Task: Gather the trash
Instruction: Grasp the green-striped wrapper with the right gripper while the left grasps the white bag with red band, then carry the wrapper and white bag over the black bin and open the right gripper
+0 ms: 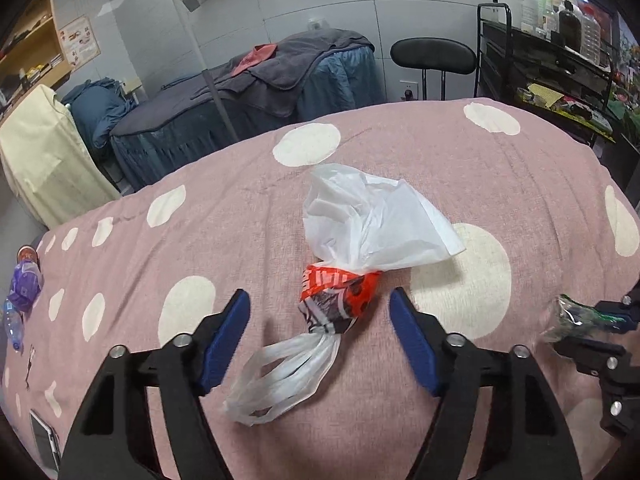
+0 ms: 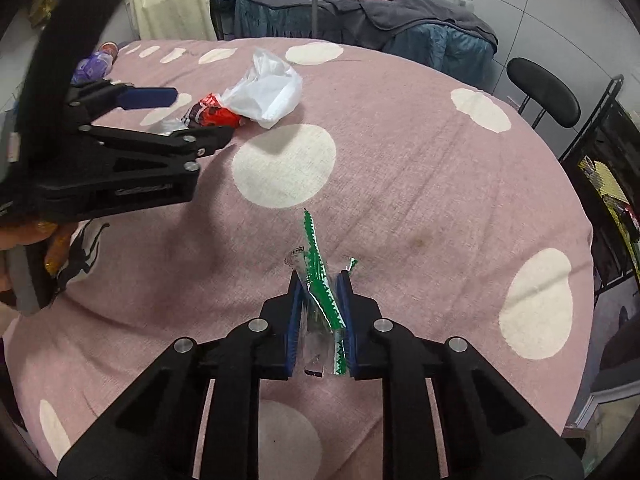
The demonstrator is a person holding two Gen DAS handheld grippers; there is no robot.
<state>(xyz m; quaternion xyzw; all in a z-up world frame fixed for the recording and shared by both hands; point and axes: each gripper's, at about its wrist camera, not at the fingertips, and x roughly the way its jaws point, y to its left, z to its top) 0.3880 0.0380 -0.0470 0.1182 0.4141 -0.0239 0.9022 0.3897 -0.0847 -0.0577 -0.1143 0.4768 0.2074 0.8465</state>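
Crinkly clear-and-green wrapper (image 2: 320, 300) sits clenched in the right tongs (image 2: 319, 280); left tongs (image 1: 320, 304) gape unclenched around a knotted white plastic bag (image 1: 340, 276) lying on the pink dotted bedspread (image 1: 440, 152).

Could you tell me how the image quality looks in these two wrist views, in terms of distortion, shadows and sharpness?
Left wrist view: strong fisheye bowing of the bedspread, dark vignetted corners; the white plastic bag is sharp, the green wrapper at the right edge blurred. Right wrist view: same curvature; the left hand-held gripper throws a soft shadow on the cloth, the wrapper is crisp.
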